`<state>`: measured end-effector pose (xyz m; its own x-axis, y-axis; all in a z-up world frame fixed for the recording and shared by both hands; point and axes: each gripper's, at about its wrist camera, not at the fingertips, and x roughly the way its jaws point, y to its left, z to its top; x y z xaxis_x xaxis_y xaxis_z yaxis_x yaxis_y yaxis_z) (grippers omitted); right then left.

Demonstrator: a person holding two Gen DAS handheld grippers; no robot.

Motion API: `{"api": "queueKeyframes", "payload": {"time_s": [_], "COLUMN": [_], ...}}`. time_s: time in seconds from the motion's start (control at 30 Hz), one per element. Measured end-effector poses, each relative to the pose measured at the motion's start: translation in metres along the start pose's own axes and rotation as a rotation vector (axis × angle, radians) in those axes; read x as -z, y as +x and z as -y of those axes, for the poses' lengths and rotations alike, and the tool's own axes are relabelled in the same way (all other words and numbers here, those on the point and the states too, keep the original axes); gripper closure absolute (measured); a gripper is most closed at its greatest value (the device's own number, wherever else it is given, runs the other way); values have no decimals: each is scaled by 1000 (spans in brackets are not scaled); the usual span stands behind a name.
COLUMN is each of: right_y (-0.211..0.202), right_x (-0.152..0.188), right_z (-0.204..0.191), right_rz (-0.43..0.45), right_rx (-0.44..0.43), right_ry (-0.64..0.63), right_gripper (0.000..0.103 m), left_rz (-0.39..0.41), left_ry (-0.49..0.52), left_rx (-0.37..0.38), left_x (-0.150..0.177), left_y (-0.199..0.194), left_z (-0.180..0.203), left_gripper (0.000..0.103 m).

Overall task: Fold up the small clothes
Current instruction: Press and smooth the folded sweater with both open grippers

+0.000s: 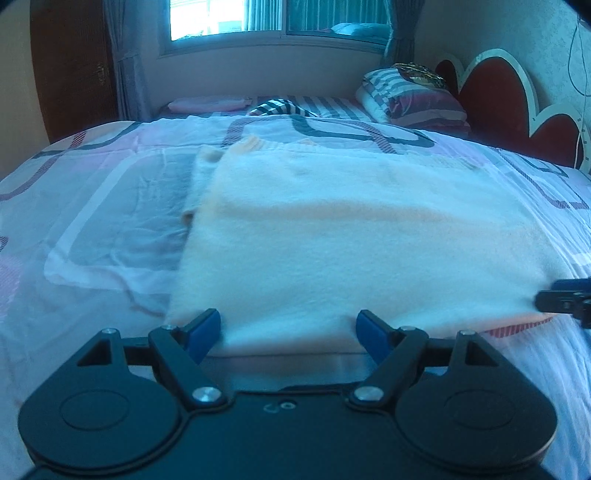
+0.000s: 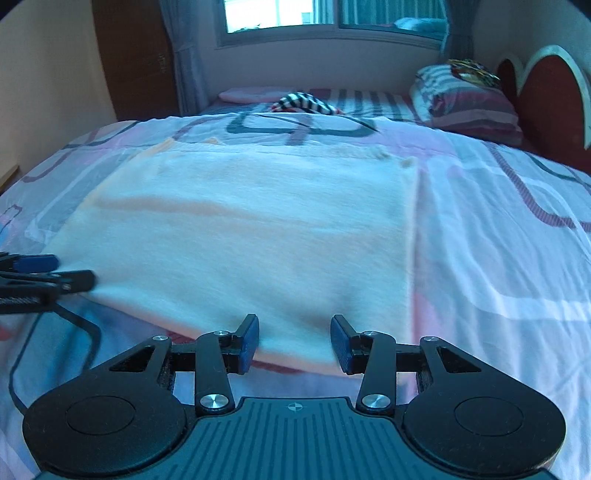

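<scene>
A pale cream garment (image 1: 332,236) lies flat on the bed, folded into a rough rectangle; it also shows in the right wrist view (image 2: 240,229). My left gripper (image 1: 288,332) is open, its blue pads straddling the garment's near edge at the left corner. My right gripper (image 2: 293,341) is open too, its pads either side of the near edge toward the right corner. The right gripper's tip (image 1: 565,299) shows at the left view's right edge, and the left gripper's tip (image 2: 44,275) at the right view's left edge.
The bed is covered by a pink and white patterned sheet (image 1: 92,221). A striped pillow (image 1: 413,96) and red heart-shaped headboard (image 1: 509,92) are at the back right. A striped cloth (image 2: 303,103) lies at the far end, below a window (image 2: 332,18).
</scene>
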<state>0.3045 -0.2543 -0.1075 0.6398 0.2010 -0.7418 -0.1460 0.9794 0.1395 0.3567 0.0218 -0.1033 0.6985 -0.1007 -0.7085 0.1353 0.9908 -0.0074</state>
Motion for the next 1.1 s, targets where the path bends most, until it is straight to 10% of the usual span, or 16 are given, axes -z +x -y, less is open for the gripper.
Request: {"api": "queueKeyframes", "payload": {"time_s": [0.43,1.1], "right_y": [-11,-35], "right_x": [11,-2], "right_z": [22,17], "right_rz": [-6,38], "right_rx": [-3,-9], "right_ry": [40,78], "right_gripper": [83,77], "left_rz": [-12,11], "left_ry": [3,22], "left_rx": [11,-23], "left_x": [3,2], "left_y": [-1,-24], "left_z": [-8,-7], "left_gripper": [22,25]}}
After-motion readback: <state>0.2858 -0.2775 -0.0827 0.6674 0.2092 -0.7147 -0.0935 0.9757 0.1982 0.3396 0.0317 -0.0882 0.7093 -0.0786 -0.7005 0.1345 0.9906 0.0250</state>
